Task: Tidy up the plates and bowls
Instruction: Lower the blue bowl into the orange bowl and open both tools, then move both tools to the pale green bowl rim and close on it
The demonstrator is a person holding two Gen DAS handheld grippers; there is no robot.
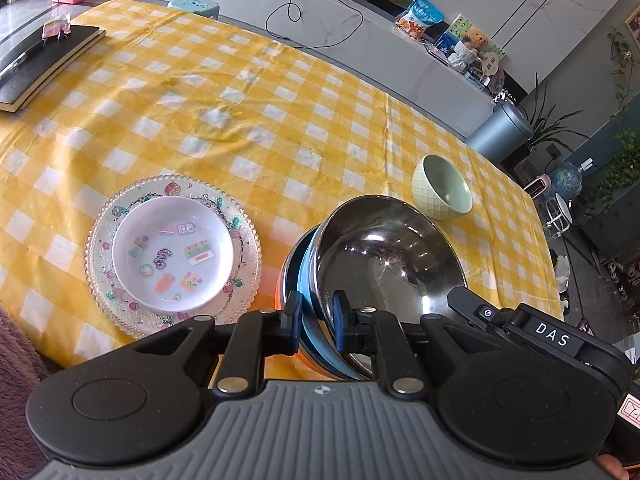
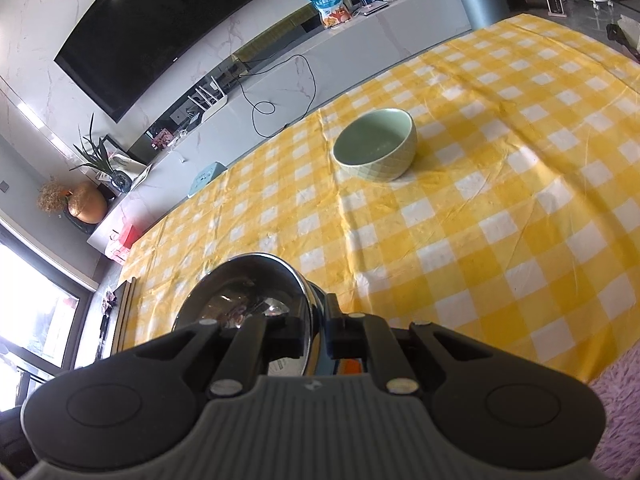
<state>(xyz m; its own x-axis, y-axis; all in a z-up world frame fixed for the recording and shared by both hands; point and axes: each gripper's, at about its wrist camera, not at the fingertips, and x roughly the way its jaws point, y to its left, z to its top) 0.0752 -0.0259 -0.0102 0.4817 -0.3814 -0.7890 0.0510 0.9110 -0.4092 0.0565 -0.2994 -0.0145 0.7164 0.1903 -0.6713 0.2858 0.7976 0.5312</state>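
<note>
A shiny steel bowl (image 1: pixel 384 256) sits nested in a blue bowl (image 1: pixel 309 280), which sits in an orange one, at the table's near edge. My left gripper (image 1: pixel 317 320) is shut on the near rims of this stack. My right gripper (image 2: pixel 318 328) grips the steel bowl (image 2: pixel 240 292) rim from the other side; its black body (image 1: pixel 520 328) shows in the left wrist view. A pale green ribbed bowl (image 1: pixel 442 188) stands empty beyond the stack, also in the right wrist view (image 2: pixel 376 144). A small white plate (image 1: pixel 172 252) lies on a patterned glass plate (image 1: pixel 244 224) to the left.
A yellow checked tablecloth (image 1: pixel 240 100) covers the table. A black notebook with a pen (image 1: pixel 40 60) lies at the far left corner. A teal stool (image 1: pixel 194 5) stands behind the table. A low cabinet with a cable (image 2: pixel 280 80) runs along the wall.
</note>
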